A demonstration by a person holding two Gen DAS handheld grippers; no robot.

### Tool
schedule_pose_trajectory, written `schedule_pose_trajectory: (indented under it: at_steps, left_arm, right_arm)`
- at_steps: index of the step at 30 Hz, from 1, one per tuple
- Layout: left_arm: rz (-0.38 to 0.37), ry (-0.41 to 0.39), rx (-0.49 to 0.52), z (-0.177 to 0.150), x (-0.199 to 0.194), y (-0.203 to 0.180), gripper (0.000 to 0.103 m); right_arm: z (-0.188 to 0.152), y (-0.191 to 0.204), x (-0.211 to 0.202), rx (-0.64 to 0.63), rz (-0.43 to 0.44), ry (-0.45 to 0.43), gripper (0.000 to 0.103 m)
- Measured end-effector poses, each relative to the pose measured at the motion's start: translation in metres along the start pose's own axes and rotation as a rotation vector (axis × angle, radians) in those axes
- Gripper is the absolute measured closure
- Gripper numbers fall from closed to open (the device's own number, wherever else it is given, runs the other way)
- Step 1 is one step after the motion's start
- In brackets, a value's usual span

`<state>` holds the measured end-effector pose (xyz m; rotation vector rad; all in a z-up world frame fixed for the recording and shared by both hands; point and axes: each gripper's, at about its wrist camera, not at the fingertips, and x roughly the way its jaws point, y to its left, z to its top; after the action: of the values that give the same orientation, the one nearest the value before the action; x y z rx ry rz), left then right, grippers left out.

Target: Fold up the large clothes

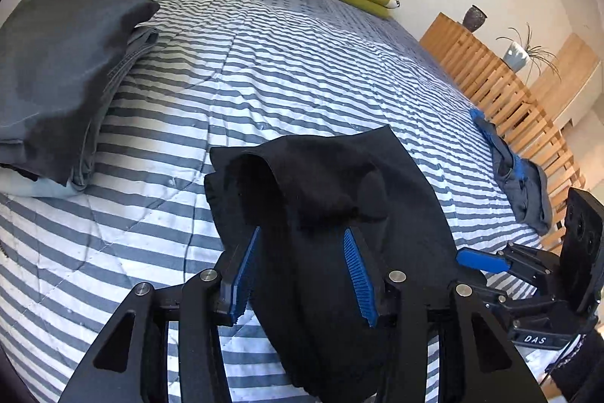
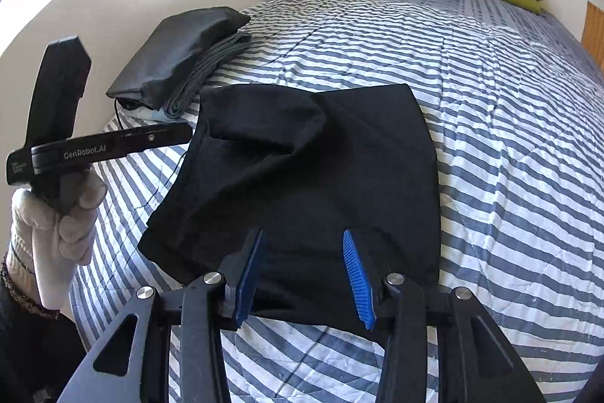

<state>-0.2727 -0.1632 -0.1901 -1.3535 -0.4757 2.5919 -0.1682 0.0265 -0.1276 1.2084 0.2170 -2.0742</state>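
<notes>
Black garment [image 2: 313, 176] between both grippers' spread fingers [image 1: 356, 267]; "GenRobot.AI" on left gripper [image 2: 188, 133].

We see both claws built alike: matte black linkage arms w/ round silver pivot screws, ribbed blue pads on the fingers. Left claw [image 2: 188, 133] body reads "GenRobot.AI" in white; right claw [image 1: 481, 261] carries a "DAS" label. Left hand [image 2: 62, 214] wears a white knit glove, beaded bracelet and dark sleeve at the wrist.
</notes>
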Motion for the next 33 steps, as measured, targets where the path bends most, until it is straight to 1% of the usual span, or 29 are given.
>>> schedule_pose_trajectory:
  at_steps: [2, 4, 6, 9, 11, 12, 16, 17, 19, 21, 23, 24, 25, 26, 29, 31, 32, 33]
  left_arm:
    - [0.012, 0.029, 0.004, -0.002, 0.010, -0.003, 0.052]
    - [0.036, 0.068, 0.015, -0.006, 0.018, -0.007, 0.052]
    - [0.046, 0.080, 0.047, -0.015, 0.019, -0.010, 0.052]
    - [0.059, 0.072, 0.094, -0.029, 0.012, -0.018, 0.053]
    - [0.061, 0.063, 0.100, -0.037, 0.003, -0.020, 0.053]
    - [0.056, 0.058, 0.105, -0.039, -0.001, -0.021, 0.053]
    - [0.082, 0.012, 0.167, -0.042, -0.012, -0.034, 0.053]
    - [0.075, 0.016, 0.173, -0.041, -0.010, -0.036, 0.053]
    - [0.062, 0.049, 0.170, -0.041, -0.002, -0.036, 0.053]
    - [0.074, 0.097, 0.142, -0.042, 0.009, -0.031, 0.057]
    - [0.092, 0.109, 0.132, -0.044, 0.014, -0.027, 0.079]
    - [0.085, 0.106, 0.131, -0.045, 0.013, -0.026, 0.085]
    - [0.067, 0.103, 0.129, -0.045, 0.011, -0.026, 0.096]
    - [0.052, 0.095, 0.127, -0.046, 0.007, -0.026, 0.102]
    - [0.032, 0.075, 0.141, -0.055, -0.007, -0.029, 0.102]
    - [0.043, 0.068, 0.152, -0.064, -0.015, -0.029, 0.102]
    - [0.048, 0.068, 0.153, -0.068, -0.019, -0.028, 0.102]
    - [0.034, 0.076, 0.150, -0.072, -0.022, -0.026, 0.102]
  right_arm:
    - [-0.001, 0.003, 0.005, -0.006, -0.001, 0.012, 0.064]
    - [-0.005, -0.002, 0.007, 0.019, 0.015, 0.029, 0.064]
    - [-0.010, -0.007, 0.007, 0.037, 0.022, 0.040, 0.064]
    - [-0.016, -0.012, 0.008, 0.035, 0.018, 0.049, 0.064]
    - [-0.017, -0.014, 0.011, 0.039, 0.014, 0.056, 0.064]
    - [-0.018, -0.015, 0.013, 0.049, 0.016, 0.059, 0.064]
    - [-0.020, -0.015, 0.014, 0.058, 0.012, 0.059, 0.064]
    - [-0.021, -0.014, 0.013, 0.061, 0.011, 0.060, 0.064]
    - [-0.022, -0.013, 0.013, 0.068, 0.012, 0.064, 0.064]
    - [-0.022, -0.013, 0.011, 0.073, 0.008, 0.067, 0.064]
    - [-0.021, -0.011, 0.010, 0.073, 0.003, 0.067, 0.064]
    - [-0.021, -0.010, 0.009, 0.071, 0.001, 0.067, 0.064]
    - [-0.021, -0.009, 0.009, 0.070, -0.002, 0.068, 0.064]
    - [-0.020, -0.009, 0.009, 0.069, -0.006, 0.072, 0.064]
    - [-0.019, -0.009, 0.012, 0.065, -0.016, 0.088, 0.064]
    - [-0.018, -0.010, 0.015, 0.066, -0.027, 0.098, 0.064]
    - [-0.018, -0.010, 0.016, 0.063, -0.032, 0.101, 0.064]
    - [-0.017, -0.010, 0.016, 0.060, -0.037, 0.103, 0.065]
